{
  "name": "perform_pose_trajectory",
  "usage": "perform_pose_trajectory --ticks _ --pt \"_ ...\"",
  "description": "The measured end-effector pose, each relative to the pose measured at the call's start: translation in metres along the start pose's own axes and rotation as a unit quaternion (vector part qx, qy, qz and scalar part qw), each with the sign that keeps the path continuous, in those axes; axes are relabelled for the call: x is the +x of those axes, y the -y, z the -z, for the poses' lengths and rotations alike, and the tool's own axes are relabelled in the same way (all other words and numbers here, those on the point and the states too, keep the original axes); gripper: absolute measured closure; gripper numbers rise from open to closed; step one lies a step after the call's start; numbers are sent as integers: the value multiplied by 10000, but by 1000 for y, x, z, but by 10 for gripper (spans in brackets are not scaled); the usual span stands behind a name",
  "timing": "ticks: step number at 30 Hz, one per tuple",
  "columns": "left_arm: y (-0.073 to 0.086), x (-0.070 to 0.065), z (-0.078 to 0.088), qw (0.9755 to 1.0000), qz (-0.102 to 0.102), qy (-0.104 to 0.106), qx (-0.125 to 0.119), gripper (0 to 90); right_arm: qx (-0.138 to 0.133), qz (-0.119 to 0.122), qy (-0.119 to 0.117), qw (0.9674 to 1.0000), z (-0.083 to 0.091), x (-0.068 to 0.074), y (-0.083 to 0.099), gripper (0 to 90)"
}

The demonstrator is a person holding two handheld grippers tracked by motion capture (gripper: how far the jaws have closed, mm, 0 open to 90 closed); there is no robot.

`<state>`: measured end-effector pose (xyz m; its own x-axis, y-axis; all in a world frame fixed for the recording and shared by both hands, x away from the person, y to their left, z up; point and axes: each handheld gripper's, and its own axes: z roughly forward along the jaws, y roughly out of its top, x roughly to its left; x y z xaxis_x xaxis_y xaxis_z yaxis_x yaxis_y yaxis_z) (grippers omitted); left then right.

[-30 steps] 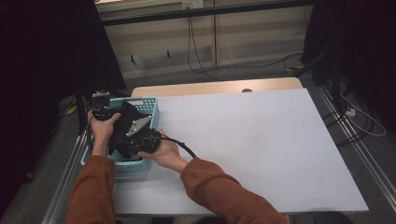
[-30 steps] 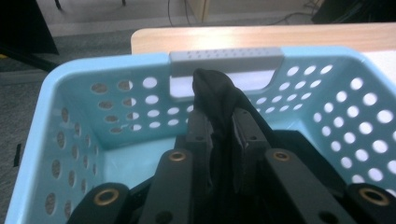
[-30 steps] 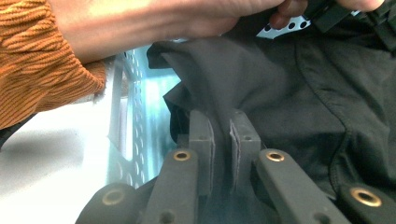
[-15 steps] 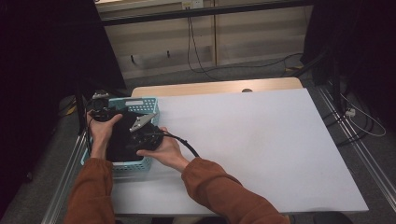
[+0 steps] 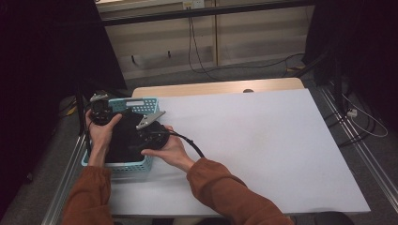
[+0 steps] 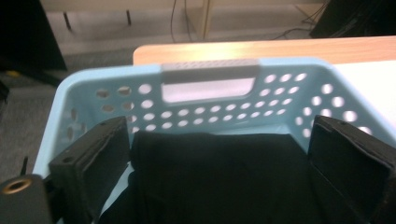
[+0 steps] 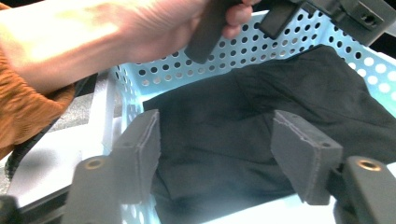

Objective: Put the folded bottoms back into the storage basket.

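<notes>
Over the pale blue basket [image 5: 123, 165], we hold both tongs, left [image 6: 219, 158] and right [image 7: 219, 154], jaws just opened and gripping nothing. The black cloth [image 7: 261, 126] lies inside the basket beneath them. The high view adds the white surface [image 5: 263, 140], bare rightward; the basket hugs its left edge.

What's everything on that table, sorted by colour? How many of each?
Light blue: 1, the plastic basket with round holes.
Black: 3, the folded cloth lying in the basket, the left hand-held gripper and the right hand-held gripper, both open over the cloth.
White: 1, the sheet covering the table.
Total: 5
</notes>
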<state>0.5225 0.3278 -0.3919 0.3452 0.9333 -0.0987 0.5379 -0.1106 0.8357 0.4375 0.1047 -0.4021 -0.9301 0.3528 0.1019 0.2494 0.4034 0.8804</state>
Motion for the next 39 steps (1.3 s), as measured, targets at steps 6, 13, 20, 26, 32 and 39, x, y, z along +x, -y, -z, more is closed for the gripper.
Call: perform_pose_trajectory --ticks 6,13,20,26,32,39 --pt "-1 -12 12 9997 -184 51 -168 43 -8 4 142 9999 12 -5 2 274" --pt "-2 -28 24 9987 -362 31 -361 46 -37 -57 293 9995 25 -11 8 210" --pt "1 -38 32 9979 -488 45 -430 48 -1 -67 460 9989 46 -17 16 179" --pt "7 -51 37 9980 -459 166 -400 63 -79 -201 596 9980 56 -25 22 132" --pt "12 -64 48 9959 -643 220 -595 62 -256 -188 667 9973 69 -22 24 108" --pt "22 -78 57 9949 -742 255 -631 58 -174 -152 817 9964 78 -23 31 77"
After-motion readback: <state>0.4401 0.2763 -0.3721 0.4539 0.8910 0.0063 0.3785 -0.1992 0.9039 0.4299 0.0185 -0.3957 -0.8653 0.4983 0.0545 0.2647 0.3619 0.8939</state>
